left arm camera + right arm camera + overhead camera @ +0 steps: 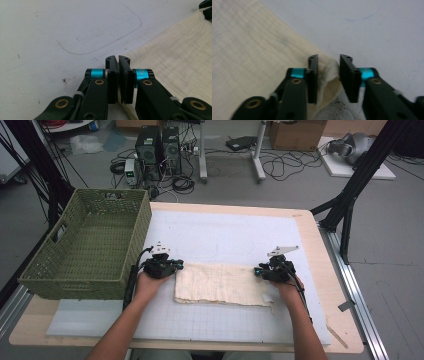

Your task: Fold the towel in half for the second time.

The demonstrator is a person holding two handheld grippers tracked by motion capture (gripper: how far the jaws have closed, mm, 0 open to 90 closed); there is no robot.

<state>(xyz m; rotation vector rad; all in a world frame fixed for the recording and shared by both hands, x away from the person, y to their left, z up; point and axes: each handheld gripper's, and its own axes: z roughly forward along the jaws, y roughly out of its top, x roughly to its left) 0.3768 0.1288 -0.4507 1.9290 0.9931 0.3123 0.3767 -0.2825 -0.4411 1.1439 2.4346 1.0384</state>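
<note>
Two tools: left tool [176,266] and right tool [258,270] work opposite ends of a cream cloth [220,283] lying flat on the white mat [225,237] of the counter [327,265], beside a green basket [95,242].
Left grip: jaws clamped on the cloth's corner.
Right grip: jaws not yet pressed together, a bunched fold of cloth between them.
Advice: finish pinching the right corner before lifting; raise both ends evenly, likely avoiding sag.

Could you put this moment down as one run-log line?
left gripper: shut on cloth corner | right gripper: fingers apart around other corner | basket: beside left
</note>
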